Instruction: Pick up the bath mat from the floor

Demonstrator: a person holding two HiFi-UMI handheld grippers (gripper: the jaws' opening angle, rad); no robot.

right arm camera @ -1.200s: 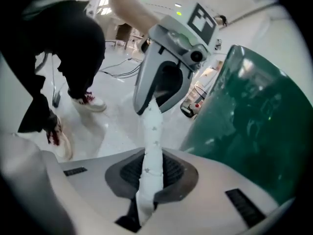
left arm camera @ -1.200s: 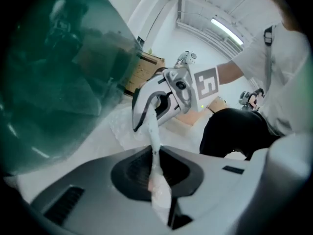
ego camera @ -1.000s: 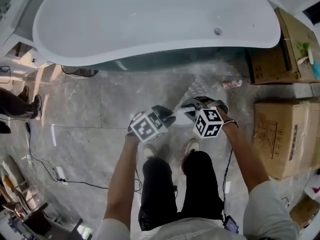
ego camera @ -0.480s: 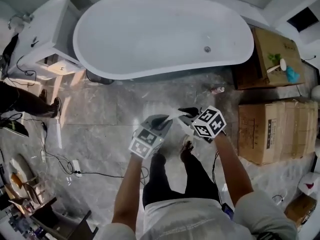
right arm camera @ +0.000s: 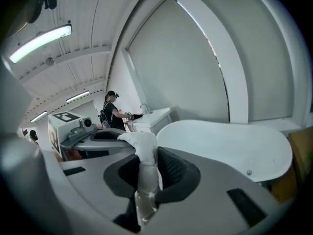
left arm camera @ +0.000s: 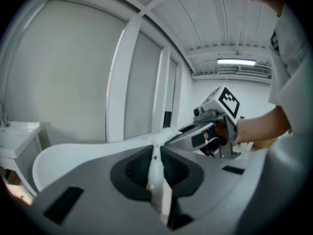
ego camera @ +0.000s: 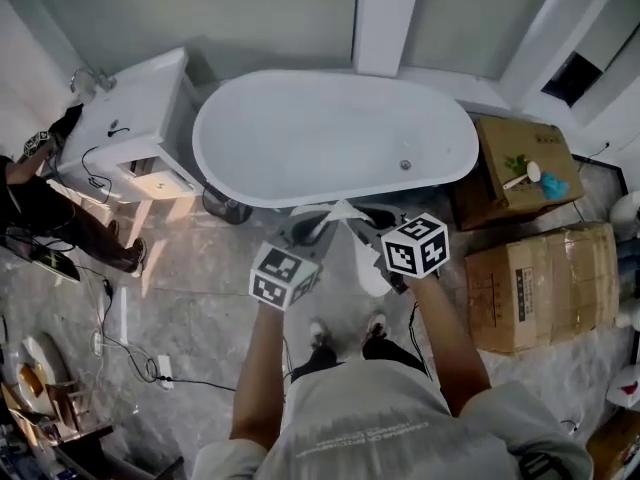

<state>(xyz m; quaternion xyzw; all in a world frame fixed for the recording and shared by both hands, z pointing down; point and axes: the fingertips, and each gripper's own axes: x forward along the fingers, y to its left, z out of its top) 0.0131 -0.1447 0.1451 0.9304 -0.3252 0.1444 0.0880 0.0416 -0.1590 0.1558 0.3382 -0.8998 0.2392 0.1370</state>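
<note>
Have the mat (right arm camera: 142, 148) up off the floor (ego camera: 200, 278), bunched and pinched by one edge in both claws, hanging clear. Left claw (left arm camera: 155, 153): pressed hard together on a thin fold of cloth. Right claw (right arm camera: 144, 168): nipping a thicker wad, jaws just now easing apart, cloth between the pads all the same. Held edge running crosswise, from one tip straight to the other, tips close together and both pointing toward the tub (ego camera: 330, 133); rest of the cloth drooping below. Neither hand plainly nearer, to judge by the head view. Looks as good as done for the pick-up. Next calls only for keeping both nips firm, the right one being the likelier to slip. Underfoot, grey marbled floor with a cable (ego camera: 130, 353) trailing across. Around: white tub ahead, vanity (ego camera: 130, 118) to its left, boxes (ego camera: 520, 283) at right, a bystander (ego camera: 40, 203) at the left edge.
</note>
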